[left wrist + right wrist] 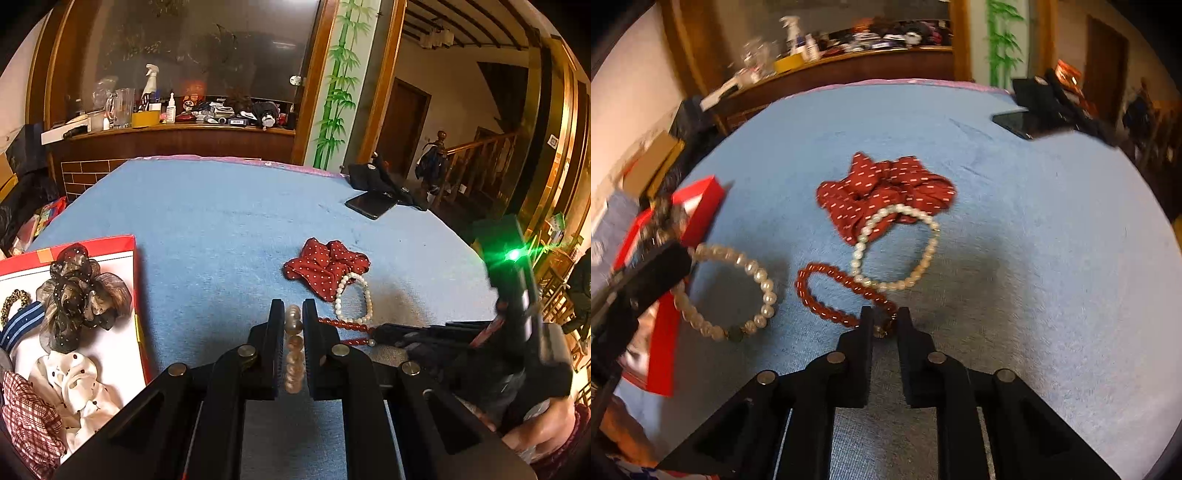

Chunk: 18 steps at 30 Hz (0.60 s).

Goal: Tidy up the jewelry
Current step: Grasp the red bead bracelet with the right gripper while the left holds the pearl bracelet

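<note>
My left gripper (293, 312) is shut on a pale pearl bracelet (294, 354) and holds it above the blue cloth. In the right wrist view that bracelet (738, 291) hangs as a loop from the left gripper (677, 260). My right gripper (884, 319) is down on the cloth, shut on one end of a dark red bead bracelet (827, 295). A white pearl bracelet (897, 251) lies just beyond it, partly on a red dotted scrunchie (882, 192). An open red box (135, 280) at the left holds several scrunchies.
The table wears a blue cloth (221, 221). A phone on a black stand (373, 203) sits at the far right corner. A cluttered wooden shelf (184, 129) runs behind the table. A hand (535, 432) grips the right tool.
</note>
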{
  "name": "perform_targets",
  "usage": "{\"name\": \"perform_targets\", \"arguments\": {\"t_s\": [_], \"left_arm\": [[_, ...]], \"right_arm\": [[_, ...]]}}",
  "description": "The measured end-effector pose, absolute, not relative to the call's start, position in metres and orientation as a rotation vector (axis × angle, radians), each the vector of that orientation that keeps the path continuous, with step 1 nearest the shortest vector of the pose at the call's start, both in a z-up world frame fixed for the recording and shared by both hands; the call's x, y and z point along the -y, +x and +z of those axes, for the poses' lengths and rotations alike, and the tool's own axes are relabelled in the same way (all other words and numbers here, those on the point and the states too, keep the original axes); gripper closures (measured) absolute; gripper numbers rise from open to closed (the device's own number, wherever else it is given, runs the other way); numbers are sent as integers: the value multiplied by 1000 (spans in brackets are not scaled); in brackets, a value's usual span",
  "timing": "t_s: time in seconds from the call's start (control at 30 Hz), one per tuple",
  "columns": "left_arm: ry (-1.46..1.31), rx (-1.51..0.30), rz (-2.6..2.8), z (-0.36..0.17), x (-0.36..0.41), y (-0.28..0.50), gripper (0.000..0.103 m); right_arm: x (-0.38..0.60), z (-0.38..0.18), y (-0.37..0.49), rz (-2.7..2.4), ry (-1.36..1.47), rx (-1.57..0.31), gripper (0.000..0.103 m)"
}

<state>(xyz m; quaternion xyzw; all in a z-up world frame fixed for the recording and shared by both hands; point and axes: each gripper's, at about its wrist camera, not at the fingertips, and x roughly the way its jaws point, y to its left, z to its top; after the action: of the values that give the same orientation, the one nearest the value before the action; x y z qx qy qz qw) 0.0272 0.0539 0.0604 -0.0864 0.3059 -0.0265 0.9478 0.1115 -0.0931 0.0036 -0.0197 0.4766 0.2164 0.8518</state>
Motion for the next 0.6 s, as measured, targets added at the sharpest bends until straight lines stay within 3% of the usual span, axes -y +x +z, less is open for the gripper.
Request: {"name": "perform_targets", "arguments": {"t_s": [0.2,0.5,0.6], "left_arm": [[-182,-614,-47,61,-56,27,94],[-180,-624,-52,59,-54,26,94],[-180,-632,-57,57,-53,27,94]], "right_arm": [[121,17,120,489,143,-994,103],[89,6,116,475,-35,-975,102],[85,1,118,475,-58,-976,95]]}}
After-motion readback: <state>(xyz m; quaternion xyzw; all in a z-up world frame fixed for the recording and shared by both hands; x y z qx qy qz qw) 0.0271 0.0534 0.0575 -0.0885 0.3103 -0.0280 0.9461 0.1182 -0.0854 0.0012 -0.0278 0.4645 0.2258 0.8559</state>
